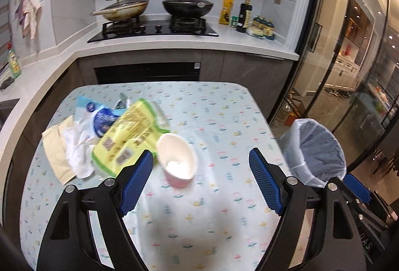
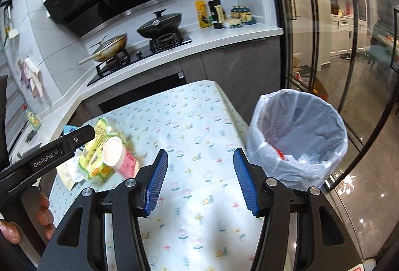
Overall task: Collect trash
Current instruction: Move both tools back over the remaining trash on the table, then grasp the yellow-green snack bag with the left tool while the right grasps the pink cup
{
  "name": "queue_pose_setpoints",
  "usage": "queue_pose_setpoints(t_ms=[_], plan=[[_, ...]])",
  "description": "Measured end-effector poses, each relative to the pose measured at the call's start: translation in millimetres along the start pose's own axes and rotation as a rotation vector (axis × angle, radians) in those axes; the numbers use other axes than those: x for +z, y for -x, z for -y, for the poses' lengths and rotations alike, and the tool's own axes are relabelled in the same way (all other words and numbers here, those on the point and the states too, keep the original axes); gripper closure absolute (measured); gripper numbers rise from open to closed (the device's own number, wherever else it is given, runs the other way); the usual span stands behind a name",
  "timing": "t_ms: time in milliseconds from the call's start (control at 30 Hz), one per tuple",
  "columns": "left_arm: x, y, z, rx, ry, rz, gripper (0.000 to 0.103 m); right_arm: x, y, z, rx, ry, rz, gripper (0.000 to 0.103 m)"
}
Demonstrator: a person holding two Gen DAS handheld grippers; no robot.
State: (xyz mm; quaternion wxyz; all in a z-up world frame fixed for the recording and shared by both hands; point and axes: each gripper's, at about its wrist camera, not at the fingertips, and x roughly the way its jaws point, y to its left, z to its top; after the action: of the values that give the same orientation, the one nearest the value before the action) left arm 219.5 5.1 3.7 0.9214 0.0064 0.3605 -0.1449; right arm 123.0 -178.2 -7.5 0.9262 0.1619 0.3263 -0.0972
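Observation:
A pink paper cup [image 1: 177, 162] [image 2: 119, 156] lies tipped on the patterned tablecloth [image 1: 212, 121], next to a yellow-green wrapper [image 1: 129, 136] [image 2: 96, 151], a blue-and-white packet [image 1: 99, 116] and crumpled white and beige paper [image 1: 67, 148]. My left gripper [image 1: 200, 158] is open above the table, the cup just inside its left pad, nothing gripped. My right gripper [image 2: 200, 156] is open over bare cloth, empty. A bin lined with a white bag [image 2: 299, 136] [image 1: 316, 151] stands off the table's right edge, with some trash inside.
Behind the table runs a kitchen counter [image 1: 174, 46] with a hob, two lidded pans [image 1: 187, 6] and bottles [image 1: 244, 16]. Glass sliding doors [image 2: 324, 46] stand at the right. A person's hand [image 2: 25, 218] holds the left gripper's handle at the lower left of the right wrist view.

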Motion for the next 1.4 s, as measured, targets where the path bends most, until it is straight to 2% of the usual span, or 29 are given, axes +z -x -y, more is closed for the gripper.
queue_pose_setpoints(t_ms=[433,667,933,1167,1400], plan=[[-21.0,-11.4,-110.7,0.098,0.137,-0.059,0.028,-8.3,-47.8,-79.1,0.075,0.061,-0.074,0.050],[-32.9,-23.1,-145.7,0.122,0.172,-0.095,0.028,-4.9,-77.4,-100.2,0.084,0.059,-0.106,0.050],[-42.2,-42.3,-174.9,0.113,0.235,-0.141,0.028,-2.4,-110.9,-117.0,0.081,0.066,-0.143,0.050],[-47.5,-66.3,-182.4,0.091,0.266,-0.186,0.028,-11.0,-140.2,-128.3,0.087,0.081,-0.197,0.061],[-53.0,-92.2,-182.9,0.064,0.292,-0.224,0.028,-18.3,-161.1,-132.4,0.097,0.087,-0.240,0.077]])
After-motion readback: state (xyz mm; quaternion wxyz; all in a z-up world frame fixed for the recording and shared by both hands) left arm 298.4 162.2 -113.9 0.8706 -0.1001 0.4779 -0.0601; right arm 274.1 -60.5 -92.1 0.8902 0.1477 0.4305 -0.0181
